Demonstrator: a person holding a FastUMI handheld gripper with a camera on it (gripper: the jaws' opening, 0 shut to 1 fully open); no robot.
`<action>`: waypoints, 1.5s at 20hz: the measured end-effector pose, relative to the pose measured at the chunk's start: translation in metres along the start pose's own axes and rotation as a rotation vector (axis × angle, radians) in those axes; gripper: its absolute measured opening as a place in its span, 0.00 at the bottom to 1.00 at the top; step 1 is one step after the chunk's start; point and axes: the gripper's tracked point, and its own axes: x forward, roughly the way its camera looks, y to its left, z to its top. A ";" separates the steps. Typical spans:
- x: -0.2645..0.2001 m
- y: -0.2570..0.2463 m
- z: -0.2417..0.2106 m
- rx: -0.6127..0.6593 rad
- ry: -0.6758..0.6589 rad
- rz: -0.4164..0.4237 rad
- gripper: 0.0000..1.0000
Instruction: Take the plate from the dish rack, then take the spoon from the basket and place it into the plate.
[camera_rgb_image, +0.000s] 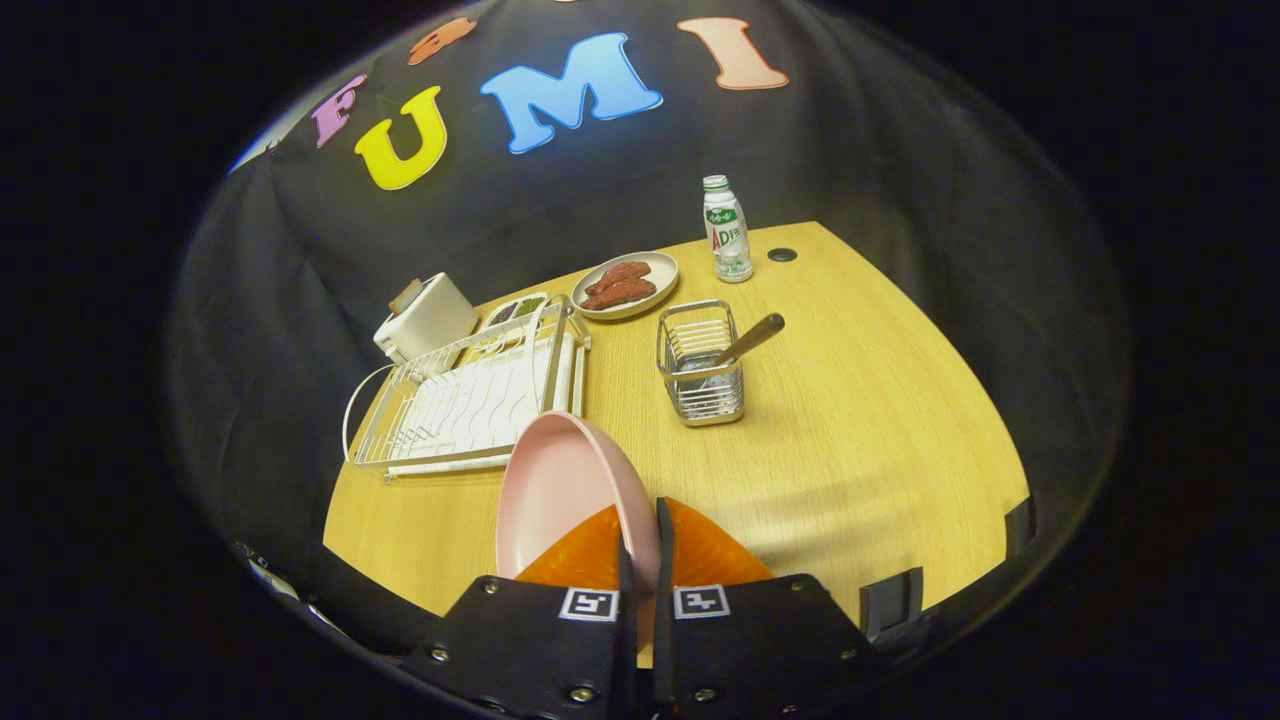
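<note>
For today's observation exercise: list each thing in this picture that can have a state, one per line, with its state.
gripper: shut on the pink plate
pink plate: out of the rack, held on edge between the fingers
dish rack: empty
spoon: standing in the basket, handle leaning out
basket: upright, holding the spoon
bottle: upright, capped

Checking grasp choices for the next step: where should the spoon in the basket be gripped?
Grip the spoon by its wooden handle, coming from above: it leans out over the basket rim toward the bottle's side, bowl buried inside. The tool is shut on the pink plate.
</note>
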 end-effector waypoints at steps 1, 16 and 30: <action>0.006 0.001 -0.004 0.026 0.014 0.023 0.06; 0.084 0.037 -0.058 0.102 0.171 0.210 0.06; 0.023 0.008 0.035 -0.154 -0.222 0.102 0.36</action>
